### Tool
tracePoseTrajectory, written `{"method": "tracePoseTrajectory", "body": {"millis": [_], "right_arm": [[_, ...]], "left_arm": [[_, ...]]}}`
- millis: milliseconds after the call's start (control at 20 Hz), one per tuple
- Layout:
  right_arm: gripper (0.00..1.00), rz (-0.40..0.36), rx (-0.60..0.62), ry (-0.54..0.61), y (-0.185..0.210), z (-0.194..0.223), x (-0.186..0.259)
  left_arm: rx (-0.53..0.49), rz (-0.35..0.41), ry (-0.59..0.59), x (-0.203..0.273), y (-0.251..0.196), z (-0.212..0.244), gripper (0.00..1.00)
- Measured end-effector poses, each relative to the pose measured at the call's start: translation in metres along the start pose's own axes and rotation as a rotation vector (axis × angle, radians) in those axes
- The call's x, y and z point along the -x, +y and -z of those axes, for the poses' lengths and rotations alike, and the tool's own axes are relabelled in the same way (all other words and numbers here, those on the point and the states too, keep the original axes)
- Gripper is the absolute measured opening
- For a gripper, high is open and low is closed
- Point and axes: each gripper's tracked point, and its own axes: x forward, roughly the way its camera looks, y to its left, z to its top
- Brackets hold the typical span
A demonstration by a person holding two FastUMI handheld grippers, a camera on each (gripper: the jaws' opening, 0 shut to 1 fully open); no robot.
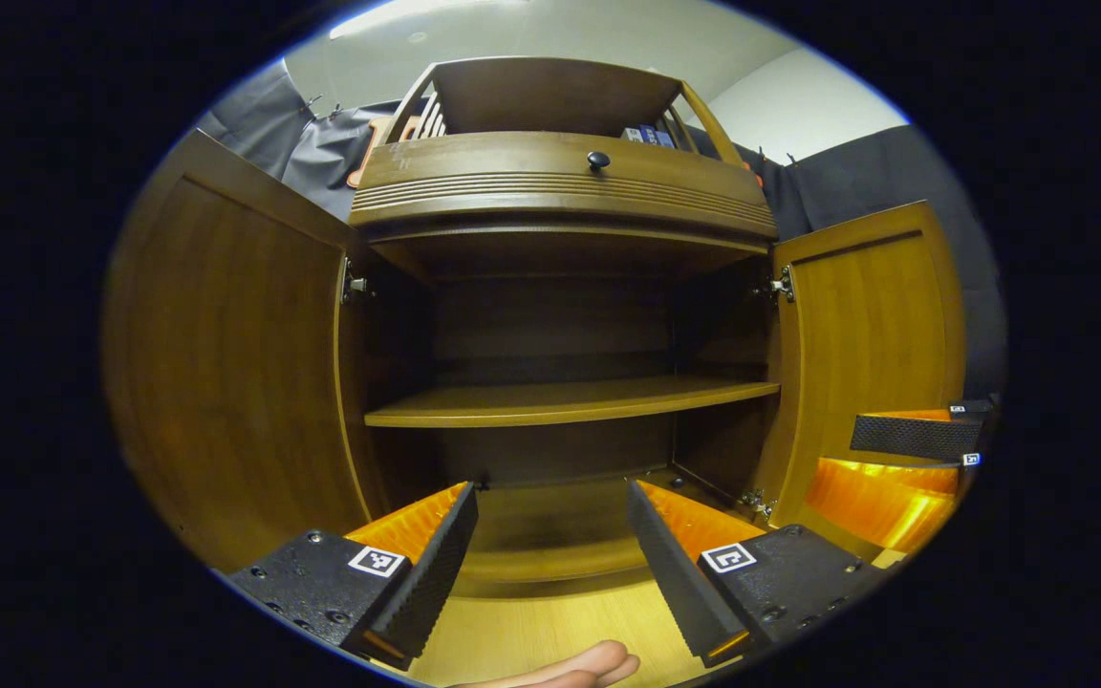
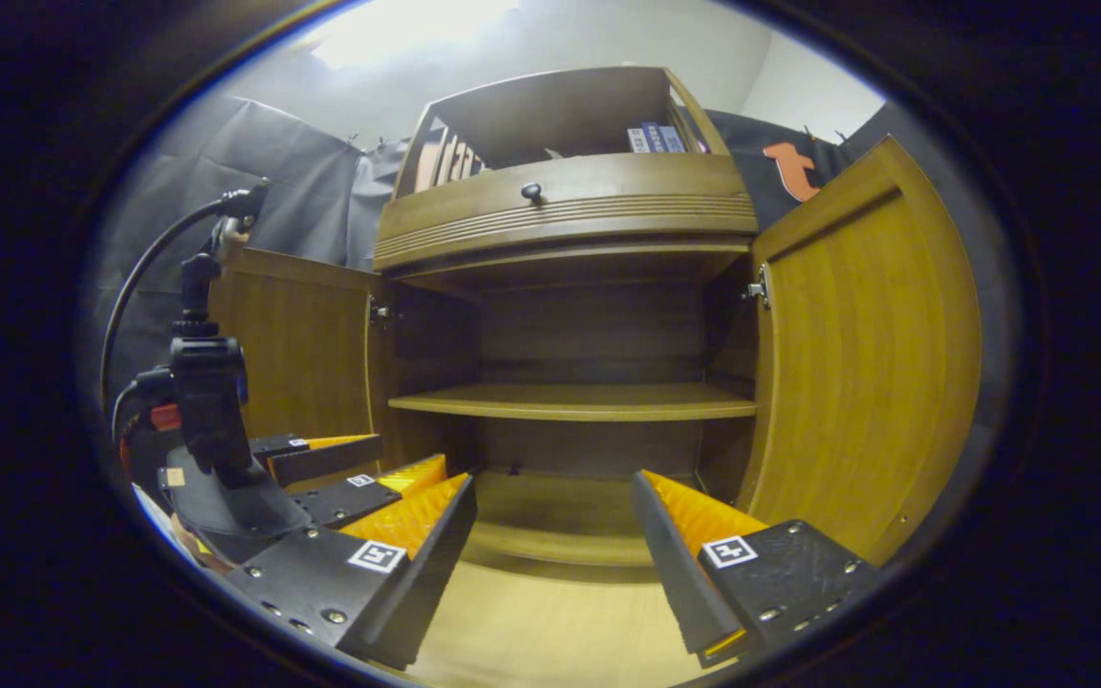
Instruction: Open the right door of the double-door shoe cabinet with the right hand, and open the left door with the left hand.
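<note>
The brown wooden shoe cabinet (image 1: 565, 191) stands with both doors swung wide. Its left door (image 1: 226, 354) and right door (image 1: 871, 315) stand out to the sides, baring one shelf (image 1: 560, 399). My left gripper (image 1: 550, 511) is open in front of the cabinet's floor, holding nothing. The right gripper (image 1: 904, 459) shows at the right, by the right door. In the right gripper view the cabinet (image 2: 560, 205) is open too, left door (image 2: 302, 334) and right door (image 2: 866, 354) apart. My right gripper (image 2: 555, 506) is open and empty; the left gripper (image 2: 359, 468) sits beside it at the left.
A drawer with a dark round knob (image 1: 598, 160) tops the cabinet, with an open rack holding small boxes (image 2: 654, 139) above it. A light wooden floor (image 1: 550, 631) lies in front. A person's toes (image 1: 570, 667) show at the bottom edge. A black cable (image 2: 144, 277) arcs over the left gripper.
</note>
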Motion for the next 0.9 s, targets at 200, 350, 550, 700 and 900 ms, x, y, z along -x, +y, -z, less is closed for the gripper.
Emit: {"method": "tracePoseTrajectory", "body": {"millis": [200, 350, 550, 700, 900], "right_arm": [[0.97, -0.002, -0.005, -0.005, -0.001, 0.0, 0.003], [0.97, -0.001, -0.005, -0.008, -0.001, 0.001, 0.005], [0.95, -0.005, -0.012, -0.012, 0.0, 0.003, 0.009], [0.97, -0.004, -0.014, -0.017, -0.001, 0.003, 0.01], [0.97, -0.003, -0.029, -0.035, -0.003, 0.0, 0.013]], "left_arm": [[-0.002, 0.001, -0.007, 0.002, 0.001, -0.003, 0.97], [-0.001, -0.001, -0.012, 0.003, 0.002, -0.004, 0.97], [-0.002, -0.002, -0.017, 0.004, 0.002, -0.005, 0.97], [0.004, -0.004, -0.017, 0.005, 0.004, -0.006, 0.97], [0.002, -0.028, -0.028, 0.008, 0.011, -0.01, 0.97]]}}
